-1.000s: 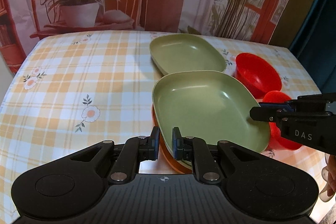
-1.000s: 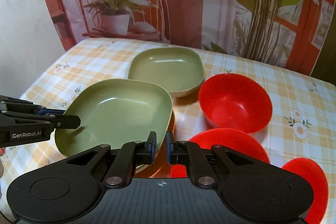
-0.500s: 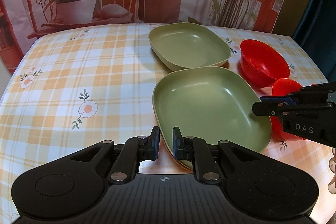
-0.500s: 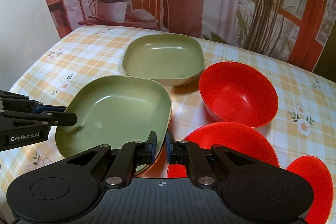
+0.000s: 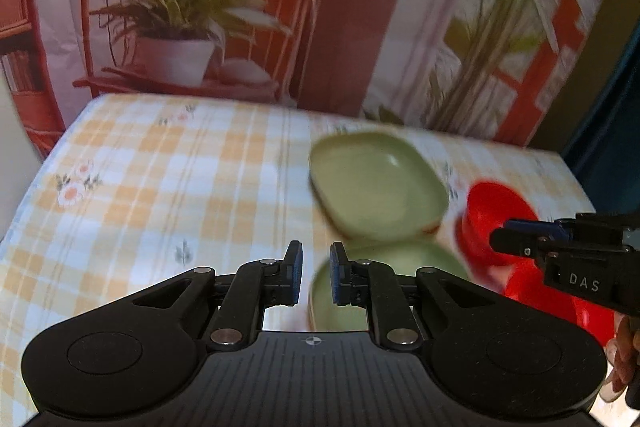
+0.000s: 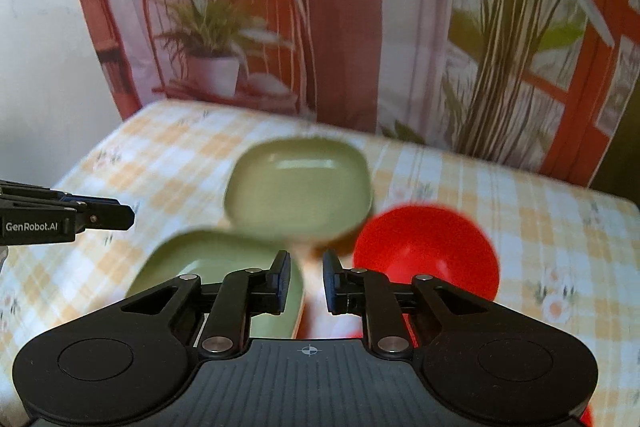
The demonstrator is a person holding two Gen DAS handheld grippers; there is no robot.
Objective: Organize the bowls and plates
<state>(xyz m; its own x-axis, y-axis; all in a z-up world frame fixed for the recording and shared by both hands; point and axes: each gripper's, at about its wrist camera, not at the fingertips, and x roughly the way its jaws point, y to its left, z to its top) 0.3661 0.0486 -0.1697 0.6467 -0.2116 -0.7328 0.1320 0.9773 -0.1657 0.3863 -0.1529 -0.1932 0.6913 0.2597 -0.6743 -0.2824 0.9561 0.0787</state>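
Since a second ago both grippers have lifted away from the near green plate (image 6: pixel 192 259), so it now sits lower in both views and is partly hidden behind the fingers; both views are blurred. The left gripper (image 5: pixel 316 277) was closed on the near rim of that plate before; now its jaws stand at a narrow gap with nothing between them, and the plate lies on the table below and beyond its fingertips. The right gripper (image 6: pixel 306 281) has just been opening its jaws a little; the gap is small and nothing is held in it.

The near green plate rests on the checked tablecloth (image 5: pixel 160 195). To its right are the red bowls: one near red bowl (image 5: pixel 560 307) is mostly covered by the right gripper in the left wrist view, and the far red bowl (image 6: pixel 428 251) stands just behind it, beside the plates. Behind the near plate is the far green plate (image 6: pixel 300 187), very close to it; whether they touch I cannot tell because of the blur.

At the far end of the table hangs a printed backdrop (image 6: pixel 340 7) showing a potted plant on a red chair.
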